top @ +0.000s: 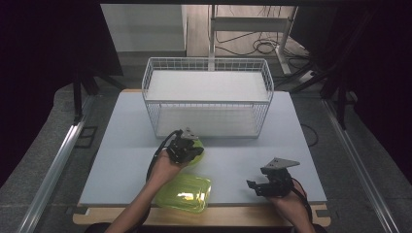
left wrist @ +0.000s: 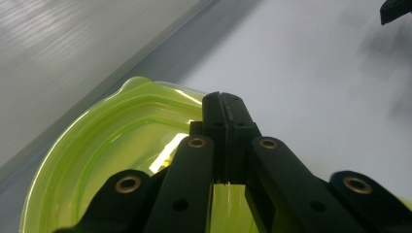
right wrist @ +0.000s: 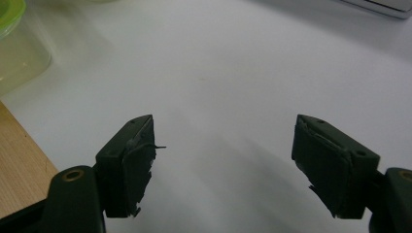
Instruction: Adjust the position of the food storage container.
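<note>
Near the lower middle of the high view, the left gripper (top: pixel 187 145) had its jaws pressed together on the rim of a translucent yellow-green plastic lid (left wrist: pixel 97 145), held lifted just above the grey table (top: pixel 121 145). Below it, at the table's near edge, sat one matching yellow-green rectangular plastic container (top: pixel 184 192). The right gripper (top: pixel 262 184), at lower right, was spread wide and held nothing. One white two-tier wire rack (top: pixel 208 97) stood at centre, both shelves bare. By my reading, the lid was off or in hand; whether it went onto the container or the rack remained open.
</note>
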Demonstrator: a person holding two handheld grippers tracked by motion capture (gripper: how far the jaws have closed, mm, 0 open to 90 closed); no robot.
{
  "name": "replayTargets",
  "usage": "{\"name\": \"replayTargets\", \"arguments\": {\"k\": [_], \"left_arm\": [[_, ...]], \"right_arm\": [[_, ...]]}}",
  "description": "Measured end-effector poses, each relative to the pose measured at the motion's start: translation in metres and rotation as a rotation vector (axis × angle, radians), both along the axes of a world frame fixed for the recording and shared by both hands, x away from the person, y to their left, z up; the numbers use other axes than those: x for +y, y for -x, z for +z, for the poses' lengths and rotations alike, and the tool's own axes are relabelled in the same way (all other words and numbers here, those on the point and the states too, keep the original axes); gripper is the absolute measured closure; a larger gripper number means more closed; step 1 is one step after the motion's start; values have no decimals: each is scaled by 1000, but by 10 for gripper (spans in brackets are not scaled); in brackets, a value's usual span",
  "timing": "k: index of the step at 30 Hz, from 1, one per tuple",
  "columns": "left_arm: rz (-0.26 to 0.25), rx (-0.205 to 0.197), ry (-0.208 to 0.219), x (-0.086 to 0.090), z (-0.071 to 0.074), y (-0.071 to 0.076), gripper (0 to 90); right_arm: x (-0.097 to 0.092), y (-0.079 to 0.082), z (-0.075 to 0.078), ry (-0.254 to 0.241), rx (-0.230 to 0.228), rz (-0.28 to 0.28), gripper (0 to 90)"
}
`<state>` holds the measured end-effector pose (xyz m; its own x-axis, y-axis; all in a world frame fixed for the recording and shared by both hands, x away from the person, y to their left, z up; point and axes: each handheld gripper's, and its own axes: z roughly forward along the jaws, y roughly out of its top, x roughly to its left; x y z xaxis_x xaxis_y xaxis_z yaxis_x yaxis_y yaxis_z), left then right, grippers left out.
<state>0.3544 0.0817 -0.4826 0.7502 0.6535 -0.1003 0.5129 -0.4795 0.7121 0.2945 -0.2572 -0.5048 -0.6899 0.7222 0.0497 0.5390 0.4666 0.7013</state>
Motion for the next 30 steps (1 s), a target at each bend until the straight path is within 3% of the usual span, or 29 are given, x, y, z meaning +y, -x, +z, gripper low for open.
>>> {"name": "replayTargets", "arguments": {"k": [6, 8, 11, 13, 16, 18, 23, 26, 30], "left_arm": [[36, 0, -14, 26, 0, 3, 900], [62, 2, 7, 36, 0, 4, 900], [122, -21, -41, 53, 1, 5, 900], [150, 6, -9, 72, 0, 6, 900], [159, 10, 16, 86, -2, 11, 900], [145, 4, 35, 84, -2, 12, 900], [76, -12, 57, 55, 2, 9, 900], [61, -6, 25, 40, 1, 4, 900], [69, -3, 9, 32, -3, 2, 900]], "right_arm": [[1, 0, 0, 0, -3, 1, 244], [1, 0, 0, 0, -3, 0, 245], [1, 0, 0, 0, -1, 0, 245], [2, 0, 0, -2, 0, 3, 246], [3, -1, -1, 1, 2, 7, 246], [5, -1, -2, 0, 8, 8, 247], [7, -1, -1, 2, 4, 11, 246], [5, -1, -2, 3, 3, 11, 246], [1, -1, 0, -3, 2, 3, 247]]}}
